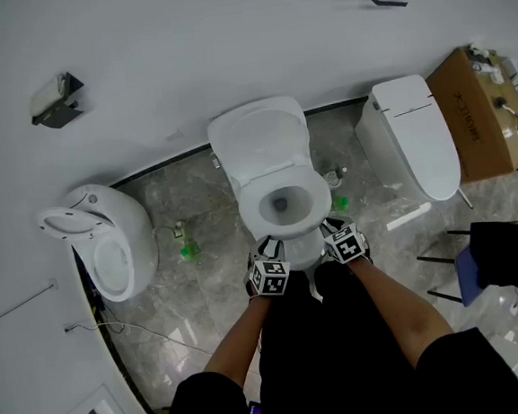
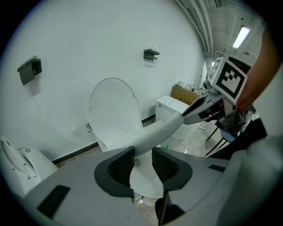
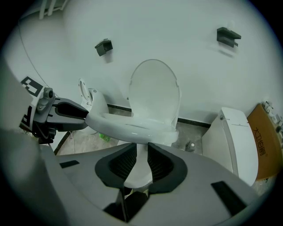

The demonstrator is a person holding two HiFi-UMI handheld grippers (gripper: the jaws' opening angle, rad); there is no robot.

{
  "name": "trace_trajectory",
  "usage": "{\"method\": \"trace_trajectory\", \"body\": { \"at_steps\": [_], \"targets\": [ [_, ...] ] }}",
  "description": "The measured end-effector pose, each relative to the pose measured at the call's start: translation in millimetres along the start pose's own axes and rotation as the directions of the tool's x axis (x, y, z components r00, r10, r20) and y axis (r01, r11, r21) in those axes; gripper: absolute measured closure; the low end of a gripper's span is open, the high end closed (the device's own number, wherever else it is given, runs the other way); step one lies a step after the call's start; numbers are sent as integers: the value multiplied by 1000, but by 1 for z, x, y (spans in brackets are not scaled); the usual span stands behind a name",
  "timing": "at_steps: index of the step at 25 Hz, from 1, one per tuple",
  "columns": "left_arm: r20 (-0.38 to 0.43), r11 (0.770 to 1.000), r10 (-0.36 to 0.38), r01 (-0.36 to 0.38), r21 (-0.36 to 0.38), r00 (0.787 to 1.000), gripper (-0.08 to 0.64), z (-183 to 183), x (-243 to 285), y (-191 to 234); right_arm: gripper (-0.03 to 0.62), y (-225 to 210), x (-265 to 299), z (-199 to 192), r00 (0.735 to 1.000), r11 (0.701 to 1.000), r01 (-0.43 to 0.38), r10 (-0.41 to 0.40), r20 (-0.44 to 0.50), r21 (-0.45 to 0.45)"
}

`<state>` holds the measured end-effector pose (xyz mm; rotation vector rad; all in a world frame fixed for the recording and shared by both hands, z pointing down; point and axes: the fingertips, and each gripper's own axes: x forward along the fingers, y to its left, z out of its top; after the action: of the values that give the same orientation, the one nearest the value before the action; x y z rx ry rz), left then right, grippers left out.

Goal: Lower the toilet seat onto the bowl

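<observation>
The white toilet [image 1: 281, 204] stands in the middle against the wall, its lid [image 1: 258, 139] upright. The white seat ring [image 1: 317, 196] hangs over the bowl, with its front edge between both grippers. My left gripper [image 1: 270, 246] is shut on the front left of the seat [image 2: 154, 132], which runs through its ribbed pads [image 2: 121, 165]. My right gripper [image 1: 333, 225] is shut on the front right of the seat [image 3: 128, 128]. In the left gripper view the right gripper [image 2: 201, 110] shows at the seat's far end. In the right gripper view the left gripper [image 3: 66, 112] shows at the left.
A closed white toilet [image 1: 415, 134] stands to the right, next to a cardboard box [image 1: 480, 110]. A third toilet [image 1: 108, 237] with a raised seat is at the left. A black chair [image 1: 502, 257] stands near right. Small green items [image 1: 189, 250] lie on the grey floor.
</observation>
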<state>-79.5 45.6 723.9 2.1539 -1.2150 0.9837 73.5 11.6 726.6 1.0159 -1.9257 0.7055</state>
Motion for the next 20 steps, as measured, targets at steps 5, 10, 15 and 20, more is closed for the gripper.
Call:
{"method": "trace_trajectory", "body": {
  "at_steps": [5, 10, 15, 20],
  "targets": [
    [-28, 999, 35, -35, -25, 999, 430, -10, -1, -9, 506, 3, 1, -15, 999, 995, -46, 47, -15, 87],
    [-26, 999, 31, -32, -16, 999, 430, -17, 5, -12, 525, -2, 10, -18, 998, 994, -69, 68, 8, 80],
    [-57, 999, 48, -48, 5, 997, 428, -34, 6, -21, 525, 8, 10, -45, 995, 992, -95, 98, -33, 82],
    [-9, 994, 109, -109, -29, 994, 430, -35, 6, -18, 523, 18, 11, -43, 994, 989, -110, 112, -17, 102]
  ]
}}
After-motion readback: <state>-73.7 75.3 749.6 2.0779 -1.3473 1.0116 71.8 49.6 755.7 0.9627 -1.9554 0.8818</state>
